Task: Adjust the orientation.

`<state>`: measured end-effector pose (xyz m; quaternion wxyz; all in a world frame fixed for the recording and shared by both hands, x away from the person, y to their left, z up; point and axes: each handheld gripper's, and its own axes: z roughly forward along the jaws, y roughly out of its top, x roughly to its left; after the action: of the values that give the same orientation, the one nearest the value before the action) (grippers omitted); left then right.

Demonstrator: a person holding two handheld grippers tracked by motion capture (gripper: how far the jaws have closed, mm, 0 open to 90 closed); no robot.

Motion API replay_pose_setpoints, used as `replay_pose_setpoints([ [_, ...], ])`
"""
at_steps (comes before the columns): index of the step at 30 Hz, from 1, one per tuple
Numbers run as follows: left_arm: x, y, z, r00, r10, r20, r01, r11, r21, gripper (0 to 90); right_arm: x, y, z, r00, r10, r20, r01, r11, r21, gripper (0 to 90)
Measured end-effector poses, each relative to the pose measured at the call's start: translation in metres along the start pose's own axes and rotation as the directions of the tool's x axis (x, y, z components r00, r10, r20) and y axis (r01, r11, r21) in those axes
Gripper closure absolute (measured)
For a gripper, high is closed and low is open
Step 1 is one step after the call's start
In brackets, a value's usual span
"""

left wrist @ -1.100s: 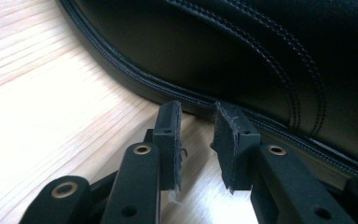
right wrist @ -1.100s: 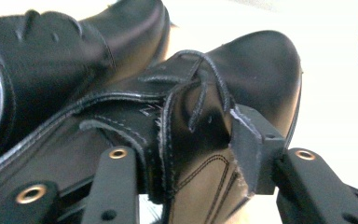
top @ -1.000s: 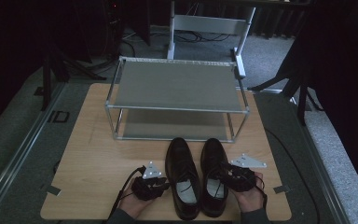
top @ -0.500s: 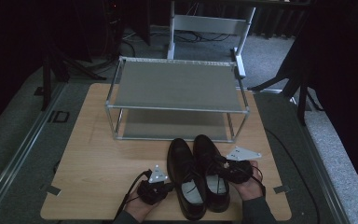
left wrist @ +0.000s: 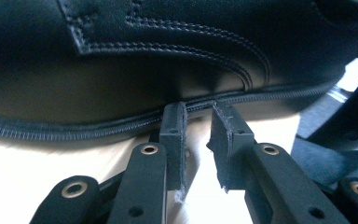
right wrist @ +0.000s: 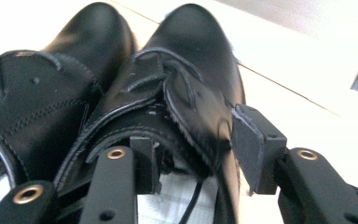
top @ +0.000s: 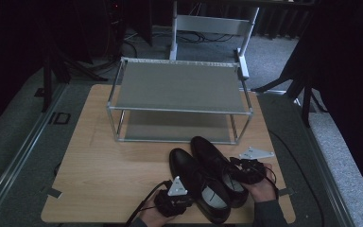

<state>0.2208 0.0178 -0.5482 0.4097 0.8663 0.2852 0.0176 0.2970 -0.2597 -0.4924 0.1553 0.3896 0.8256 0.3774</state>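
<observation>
Two black leather lace-up shoes lie side by side at the front of the wooden table [top: 108,175], toes angled toward the rack. At the left shoe's [top: 194,182] near side is my left gripper [top: 188,197]. Its jaws have just been opening. In the left gripper view the gripper [left wrist: 199,116] has a narrow gap, nothing between the pads, and its tips at the shoe's [left wrist: 121,60] welt. My right gripper [top: 232,171] straddles the outer wall of the right shoe [top: 210,153]. This gripper [right wrist: 196,135] has also just been opening, one jaw inside the shoe [right wrist: 186,60] and one outside, pads off the leather.
A two-shelf metal rack [top: 179,109] stands across the back half of the table, both shelves bare. Behind it, off the table, is a white metal frame [top: 212,22]. Bare wood lies to the left of the shoes. Cables trail from both grippers near the front edge.
The shoes, apart and pointing straight a second ago, now lie pressed together, shifted right and angled. My left gripper followed them rightward; the right gripper moved slightly right.
</observation>
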Motion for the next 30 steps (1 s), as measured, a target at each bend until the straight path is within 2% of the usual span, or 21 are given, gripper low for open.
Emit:
replay_pose_setpoints([
  [3,-0.003,0.003,0.005,0.9996,-0.004,0.029,0.004,1.0,0.0,75.9,-0.006,-0.001,-0.006,0.9999,0.011,0.002,-0.011,1.0,0.003,51.2],
  [8,-0.009,0.008,0.012,0.9989,0.01,0.047,-0.01,0.9999,0.011,75.9,-0.012,-0.003,-0.021,0.9999,0.012,-0.002,-0.012,1.0,0.0,48.6],
  [11,-0.01,0.009,0.013,0.9987,0.004,0.052,-0.005,0.9999,0.011,75.9,-0.016,-0.006,-0.034,0.9998,0.015,-0.014,-0.016,1.0,-0.025,47.7],
  [18,-0.008,0.008,0.013,0.9969,0.02,0.076,-0.021,0.9997,0.01,73.7,-0.017,-0.005,-0.047,0.9995,0.02,-0.024,-0.021,0.998,-0.063,48.1],
  [19,-0.007,0.008,0.011,0.9968,0.031,0.073,-0.033,0.9993,0.016,71.2,-0.016,-0.005,-0.05,0.9993,0.02,-0.031,-0.022,0.997,-0.073,48.6],
  [23,-0.005,0.007,0.007,0.9974,0.024,0.068,-0.025,0.9996,0.015,68.9,-0.015,-0.006,-0.056,0.999,0.025,-0.036,-0.028,0.996,-0.087,49.7],
  [26,-0.002,0.006,-0.001,0.9986,0.029,0.044,-0.029,0.9996,0.001,66.9,-0.014,-0.007,-0.06,0.9987,0.028,-0.041,-0.032,0.995,-0.097,50.9],
  [27,0.002,0.005,-0.008,0.9995,0.022,0.021,-0.022,0.9996,-0.015,66.7,-0.014,-0.007,-0.062,0.9987,0.028,-0.044,-0.032,0.995,-0.096,51.5],
  [30,0.007,0.005,-0.014,0.9999,0.011,0.006,-0.011,0.9995,-0.031,66.4,-0.013,-0.008,-0.066,0.9986,0.022,-0.048,-0.026,0.996,-0.088,52.4],
])
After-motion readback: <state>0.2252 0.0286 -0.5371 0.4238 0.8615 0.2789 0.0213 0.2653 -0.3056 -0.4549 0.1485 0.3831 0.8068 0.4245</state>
